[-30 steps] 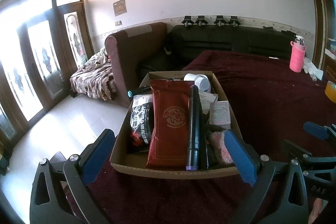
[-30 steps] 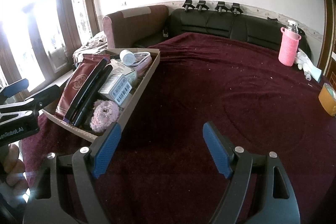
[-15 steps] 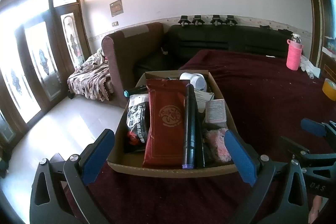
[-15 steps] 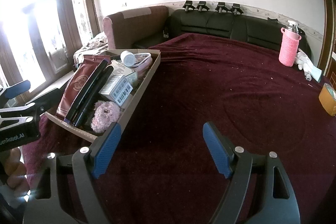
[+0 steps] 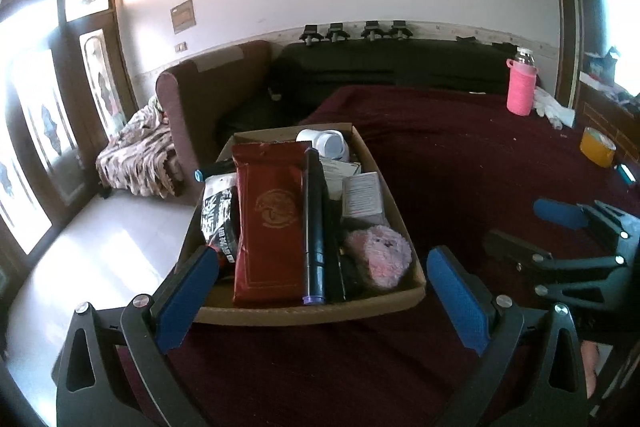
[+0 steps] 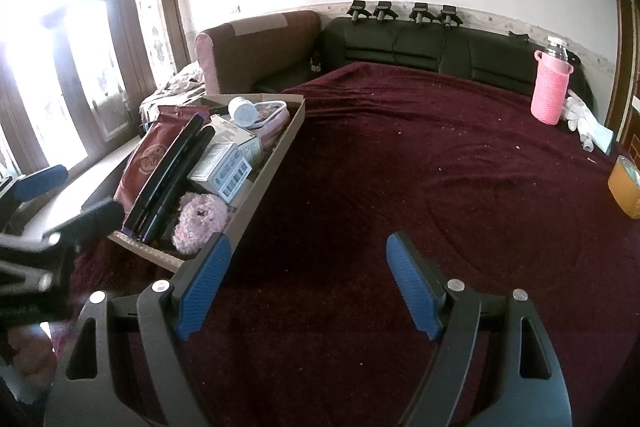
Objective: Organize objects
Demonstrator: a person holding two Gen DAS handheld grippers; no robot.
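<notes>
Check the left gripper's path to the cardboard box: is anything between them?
Nothing visible. The left gripper, open and empty, faces the cardboard box directly; only bare maroon cloth lies below its near wall.

The left gripper [image 6: 60,195] is motion-blurred, cut off by the right wrist view's left edge.

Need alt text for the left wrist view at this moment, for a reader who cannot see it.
Open left tongs hover, holding nothing, at the near edge of a shallow cardboard box on a maroon cloth. The box holds a red pouch, a dark tube, small cartons and a pink fluffy item. The right tongs show at right.
</notes>
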